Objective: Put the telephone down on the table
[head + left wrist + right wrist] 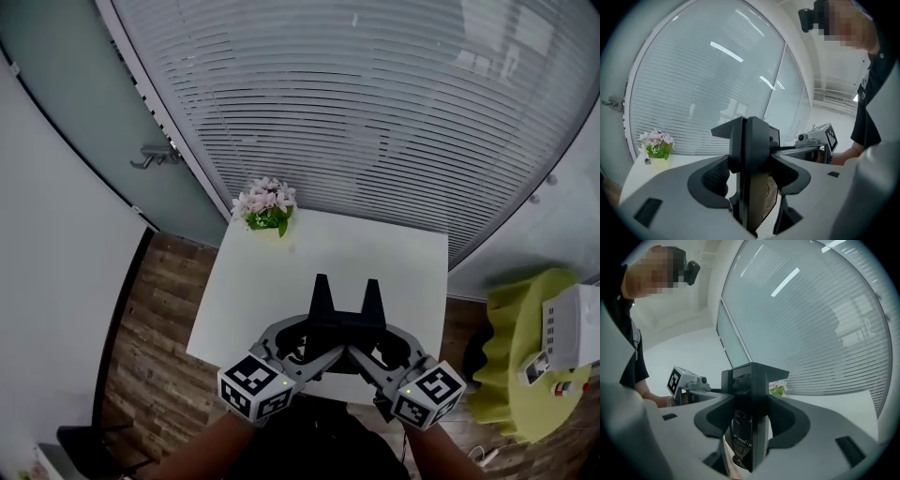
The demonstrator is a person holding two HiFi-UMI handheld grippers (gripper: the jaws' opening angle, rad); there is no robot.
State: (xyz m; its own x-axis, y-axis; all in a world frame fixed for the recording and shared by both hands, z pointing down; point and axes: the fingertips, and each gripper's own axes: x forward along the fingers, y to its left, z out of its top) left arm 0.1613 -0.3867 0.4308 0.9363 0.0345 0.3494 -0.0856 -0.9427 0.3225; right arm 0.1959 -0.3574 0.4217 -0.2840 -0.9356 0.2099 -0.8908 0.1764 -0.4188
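Observation:
The black telephone [345, 322] hangs over the near edge of the white table [272, 281], two black prongs pointing away from me. My left gripper [314, 339] is shut on its left end and my right gripper [375, 342] is shut on its right end. In the left gripper view the telephone [752, 168] stands edge-on, clamped between the pads of the left gripper [751, 177], with the right gripper's marker cube [830, 137] beyond it. The right gripper view shows the telephone [751, 413] pinched in the right gripper [751, 420], with the left gripper's cube [677, 379] behind.
A pot of pink flowers [265, 206] stands at the table's far left corner. A glass wall with blinds [375, 112] runs behind the table, and a door handle [155, 155] is at the left. To the right, a yellow-green cloth [520, 356] carries a white box [574, 328]. The floor is wood [159, 356].

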